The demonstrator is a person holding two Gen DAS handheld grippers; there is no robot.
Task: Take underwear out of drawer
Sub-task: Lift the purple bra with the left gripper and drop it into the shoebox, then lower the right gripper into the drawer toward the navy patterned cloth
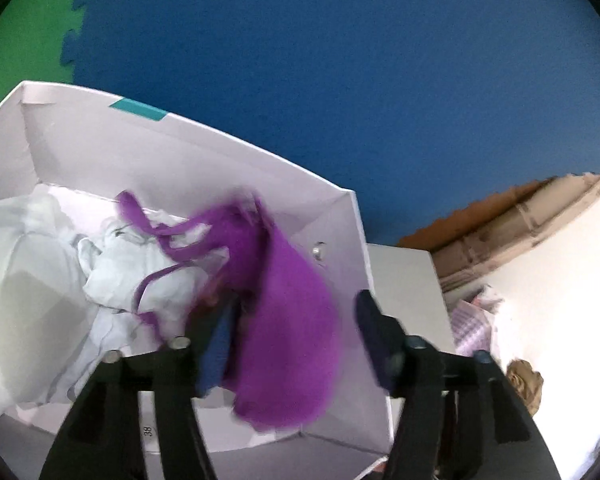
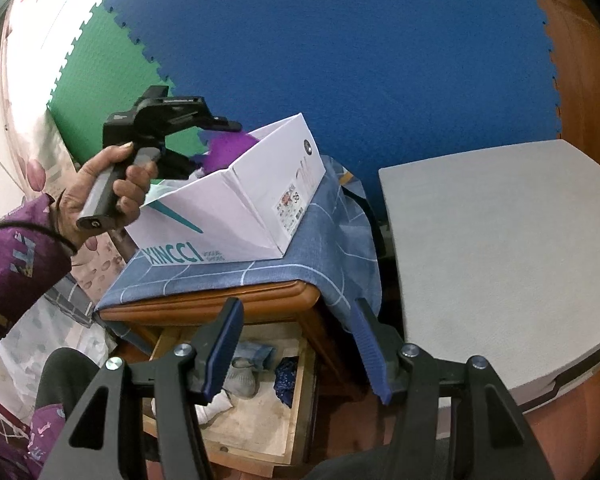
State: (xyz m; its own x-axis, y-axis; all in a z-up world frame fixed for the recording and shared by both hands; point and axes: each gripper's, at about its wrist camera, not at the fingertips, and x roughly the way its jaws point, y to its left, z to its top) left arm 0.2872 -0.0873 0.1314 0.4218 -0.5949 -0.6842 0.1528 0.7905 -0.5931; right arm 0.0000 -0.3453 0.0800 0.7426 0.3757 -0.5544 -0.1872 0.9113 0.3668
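A purple piece of underwear hangs inside the white shoebox, between the fingers of my left gripper. It drapes against the left finger; a gap shows before the right finger, so the jaws stand open. Pale garments lie in the box beside it. In the right wrist view the purple underwear peeks over the shoebox rim, below a hand holding the left gripper. My right gripper hovers open and empty over the open wooden drawer, which holds a grey sock and a dark blue garment.
The shoebox stands on a blue checked cloth covering the wooden nightstand. A grey tabletop is close on the right. Blue and green foam mats line the wall behind. A purple sleeve fills the left edge.
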